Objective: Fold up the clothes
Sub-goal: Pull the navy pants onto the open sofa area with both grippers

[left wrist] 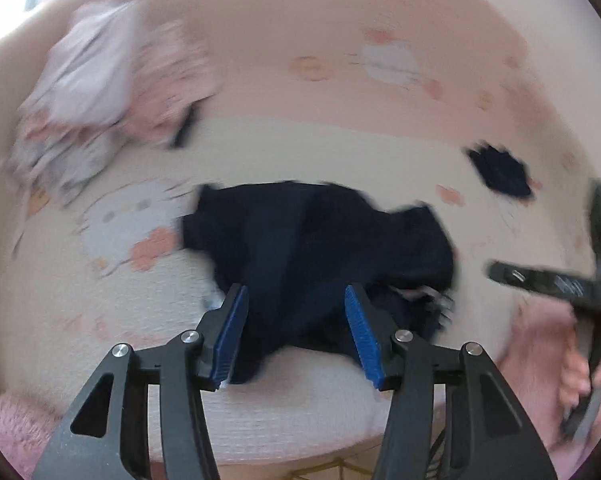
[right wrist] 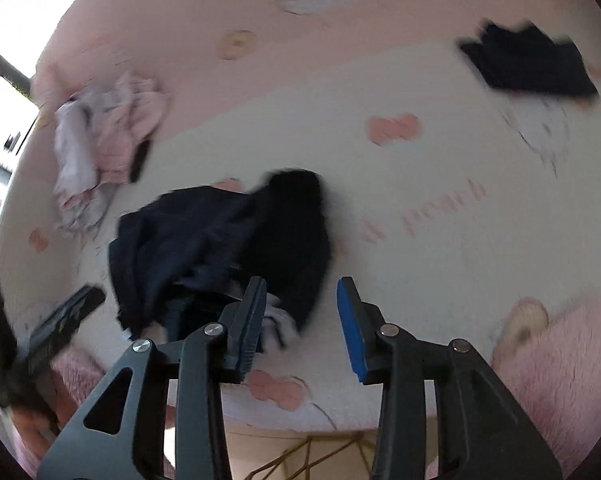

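Clothes wait on the bed: we are starting on the dark garment [left wrist: 320, 248], lying bunched in the middle of the bedsheet [left wrist: 260, 152]. Our left gripper [left wrist: 296, 324] hangs over it, jaws apart, holding nothing. Our right gripper [right wrist: 300, 320] is open and empty beside it. Next, we think, we grab two edges and spread it flat. Pink words on the sheet are too blurry to read.

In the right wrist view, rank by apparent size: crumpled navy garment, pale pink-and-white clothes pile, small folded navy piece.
1. Crumpled navy garment, nearest the camera.
2. Pale pink-and-white clothes pile.
3. Small folded navy piece, farthest away.
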`<state>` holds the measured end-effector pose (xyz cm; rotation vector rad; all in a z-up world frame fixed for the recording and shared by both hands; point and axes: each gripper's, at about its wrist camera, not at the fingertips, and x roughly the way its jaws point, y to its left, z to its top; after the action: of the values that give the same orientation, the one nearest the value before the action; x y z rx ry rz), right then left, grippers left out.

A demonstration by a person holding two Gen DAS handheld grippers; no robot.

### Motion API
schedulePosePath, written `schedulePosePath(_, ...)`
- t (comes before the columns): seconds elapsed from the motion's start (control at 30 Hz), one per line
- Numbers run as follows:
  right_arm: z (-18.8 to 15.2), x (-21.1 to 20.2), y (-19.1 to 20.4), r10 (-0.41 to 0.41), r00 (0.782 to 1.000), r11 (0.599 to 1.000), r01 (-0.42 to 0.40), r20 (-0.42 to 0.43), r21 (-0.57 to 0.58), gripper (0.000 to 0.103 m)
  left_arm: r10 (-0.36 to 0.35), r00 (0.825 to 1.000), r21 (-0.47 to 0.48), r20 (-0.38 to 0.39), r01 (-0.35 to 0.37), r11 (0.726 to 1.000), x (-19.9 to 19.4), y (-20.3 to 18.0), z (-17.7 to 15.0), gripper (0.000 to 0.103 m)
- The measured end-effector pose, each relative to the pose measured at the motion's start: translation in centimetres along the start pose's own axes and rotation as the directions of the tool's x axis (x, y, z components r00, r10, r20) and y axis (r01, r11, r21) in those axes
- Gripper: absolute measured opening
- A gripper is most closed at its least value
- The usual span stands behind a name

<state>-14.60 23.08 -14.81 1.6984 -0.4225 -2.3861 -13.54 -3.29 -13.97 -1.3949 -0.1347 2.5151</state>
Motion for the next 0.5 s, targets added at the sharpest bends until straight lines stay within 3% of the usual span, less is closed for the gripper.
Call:
schedulePosePath(0.1, -0.6, 1.0, -0.5, 0.022, 0.999, 1.0, -0.023, -0.032, -0.021, 0.04, -0.015, 1.0, 0.099, -0.024, 0.017, 0.995, 0.8, -3.1, 0.4, 0.052)
schedulePosePath(0.2, -0.9, 3.0, -0.3, 0.097, 0.993, 0.995, -0.097, -0.066, -0.001, 0.042, -0.052, 0.995, 0.087, -0.089, 0.059, 0.994, 3.7, -4.2, 0.5, 0.052)
schedulePosePath(0.23, -1.1, 3.5, -0.1, 0.117, 0.99, 0.993, -0.116, -0.077, 0.011, 0.043, -0.051, 0.993, 0.082, -0.11, 0.06, 0.995, 4.4, -4.3, 0.4, 0.048)
schedulePosePath(0.27, -1.1, 4.2, 0.1, 0.13, 0.988, 0.992, -0.129, -0.086, 0.015, 0.043, -0.039, 0.991, 0.086, -0.126, 0.05, 0.995, 4.8, -4.3, 0.2, 0.036)
schedulePosePath(0.3, -0.9, 4.9, 0.4, 0.124, 0.988, 0.992, -0.124, -0.093, 0.008, 0.045, -0.025, 0.989, 0.092, -0.146, 0.039, 0.995, 5.5, -4.3, 0.0, 0.029)
schedulePosePath(0.33, -0.9, 5.5, 0.7, 0.1, 0.99, 0.995, -0.102, -0.096, -0.014, 0.047, -0.007, 0.987, 0.093, -0.163, 0.022, 0.995, 6.2, -4.2, -0.3, 0.014)
schedulePosePath(0.4, -0.8, 6.7, 1.4, 0.044, 0.994, 0.996, -0.051, -0.097, -0.068, 0.047, 0.037, 0.985, 0.05, -0.168, -0.029, 0.998, 5.9, -2.9, -0.8, 0.009)
schedulePosePath(0.5, -0.7, 6.5, 1.9, -0.066, 0.996, 0.991, 0.058, -0.065, -0.12, 0.032, 0.088, 0.988, -0.042, -0.13, -0.094, 0.995, 4.2, -0.2, -0.9, 0.007)
